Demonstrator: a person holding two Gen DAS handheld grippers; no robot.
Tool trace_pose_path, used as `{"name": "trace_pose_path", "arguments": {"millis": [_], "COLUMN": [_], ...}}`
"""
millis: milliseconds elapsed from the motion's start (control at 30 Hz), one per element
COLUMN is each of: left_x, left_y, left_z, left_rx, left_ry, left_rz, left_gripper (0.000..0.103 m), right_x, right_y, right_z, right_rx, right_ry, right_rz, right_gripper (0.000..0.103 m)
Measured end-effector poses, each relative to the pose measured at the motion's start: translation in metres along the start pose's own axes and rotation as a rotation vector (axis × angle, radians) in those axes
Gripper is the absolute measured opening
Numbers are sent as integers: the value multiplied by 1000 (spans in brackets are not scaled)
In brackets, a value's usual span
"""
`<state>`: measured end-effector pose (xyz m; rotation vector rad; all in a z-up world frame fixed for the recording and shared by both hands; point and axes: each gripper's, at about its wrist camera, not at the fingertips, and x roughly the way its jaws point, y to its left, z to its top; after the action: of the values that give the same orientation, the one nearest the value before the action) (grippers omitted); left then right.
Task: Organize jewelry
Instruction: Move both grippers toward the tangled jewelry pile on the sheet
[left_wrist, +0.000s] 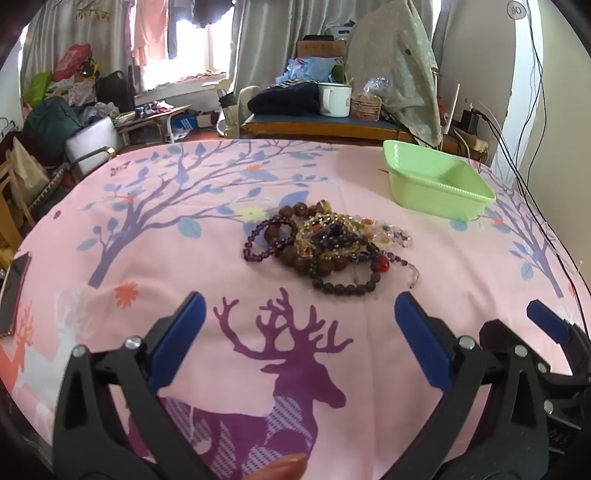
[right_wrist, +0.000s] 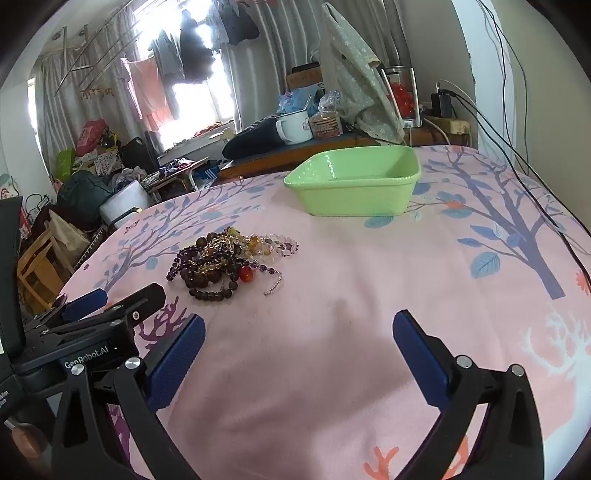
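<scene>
**Bead pile and green tray on printed cloth, both grippers released**

Left wrist view: left gripper (left_wrist: 300, 306) spread wide, nothing between its blue ribbed pads, above a purple deer print on the pink cloth (left_wrist: 184, 266). Ahead, tangled jewelry pile (left_wrist: 325, 245): round brown wooden beads, small purple beads, clear and amber faceted ones, one red bead; long axis running left to right. Beyond, to the right, glossy green plastic tray (left_wrist: 436, 181), rectangular, beaded rim, long side slanting away rightward.

Right wrist view: right gripper (right_wrist: 298, 328) likewise spread, empty. Jewelry pile ahead-left; tray farther back, broadside on. "GenRobot.AI" legible on the left gripper's black body.
</scene>
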<state>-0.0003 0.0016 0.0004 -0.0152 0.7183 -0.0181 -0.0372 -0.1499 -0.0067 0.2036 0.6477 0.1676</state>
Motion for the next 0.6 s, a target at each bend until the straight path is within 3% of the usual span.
{"name": "trace_pose_path", "arguments": {"millis": [300,600], "left_x": [-2,-1], "left_y": [-10,33], "left_z": [-5,-22], "left_rx": [42,-136], "left_ry": [8,36], "left_rz": [24,-22], "left_gripper": [98,98], "right_x": [3,0], "right_y": [-2,2], "right_z": [1,-2], "right_rx": [6,-2], "right_ry": [11,-7], "right_rz": [0,-13], "right_gripper": [77,77]}}
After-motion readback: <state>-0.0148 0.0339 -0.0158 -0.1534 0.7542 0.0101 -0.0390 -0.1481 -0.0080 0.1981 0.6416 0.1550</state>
